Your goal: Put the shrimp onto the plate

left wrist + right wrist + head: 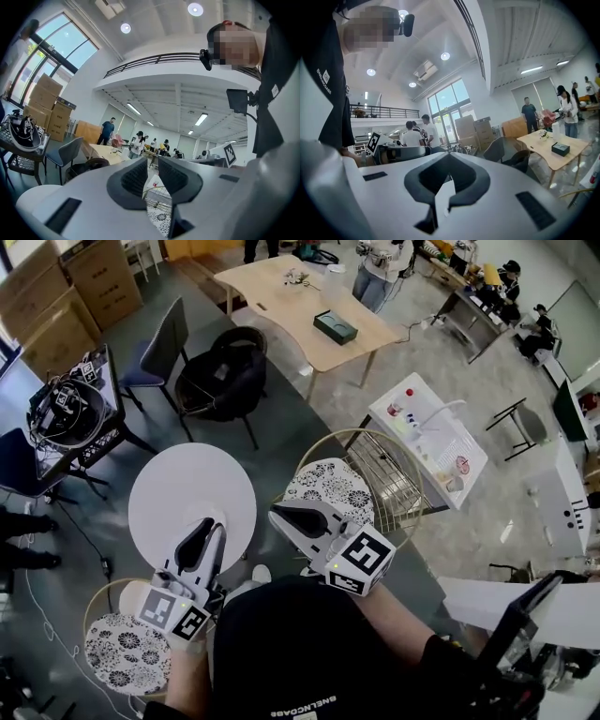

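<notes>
While a small pink thing (460, 465), maybe the shrimp, lies on the white board (439, 441) well off to my right, my left gripper (207, 526) shows a narrow gap, nothing in it. Right gripper (275, 514) jaws together, empty, by patterned cushion (333, 486).

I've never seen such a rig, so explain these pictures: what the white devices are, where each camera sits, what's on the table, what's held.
No robot: a person holds a two-jaw gripper in each hand. The head view looks down on the left gripper and right gripper by a round white table, with nothing showing on it. The other two pictures come from cameras riding each gripper, looking along its jaws. Left jaws stand slightly apart, right jaws meet; both are empty. No shrimp or plate shows.
</notes>
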Demonstrator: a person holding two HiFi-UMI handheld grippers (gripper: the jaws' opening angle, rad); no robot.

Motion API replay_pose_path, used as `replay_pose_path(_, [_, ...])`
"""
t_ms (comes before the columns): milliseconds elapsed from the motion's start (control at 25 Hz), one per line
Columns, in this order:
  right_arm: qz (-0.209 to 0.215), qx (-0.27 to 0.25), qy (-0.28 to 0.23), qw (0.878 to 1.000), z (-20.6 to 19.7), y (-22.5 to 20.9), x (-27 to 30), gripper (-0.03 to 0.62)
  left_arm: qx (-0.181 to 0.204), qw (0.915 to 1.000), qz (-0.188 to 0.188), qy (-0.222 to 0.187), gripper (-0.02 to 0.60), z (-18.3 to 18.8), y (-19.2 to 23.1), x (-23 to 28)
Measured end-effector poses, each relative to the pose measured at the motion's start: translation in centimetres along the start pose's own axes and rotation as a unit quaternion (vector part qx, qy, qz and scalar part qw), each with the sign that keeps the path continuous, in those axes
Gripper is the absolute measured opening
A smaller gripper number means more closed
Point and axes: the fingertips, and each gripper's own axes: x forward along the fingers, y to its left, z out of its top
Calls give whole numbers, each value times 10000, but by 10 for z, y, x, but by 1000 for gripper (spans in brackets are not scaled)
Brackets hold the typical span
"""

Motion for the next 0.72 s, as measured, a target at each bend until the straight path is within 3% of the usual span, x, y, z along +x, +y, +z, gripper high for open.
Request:
replay_pose_path(400, [85,22,-78,9999,2,-1,-19,11,73,9999,130,-61,6,-2,-16,-2])
replay_pose_path(520, [86,-56,-73,9999,4,-1,-19,11,-140,9998,78,-68,6,-5,-19,-2])
replay_pose_path(720, [78,-183,-18,9998,4,1,-23,11,-158,9998,-90,42,6,-8,-30,5])
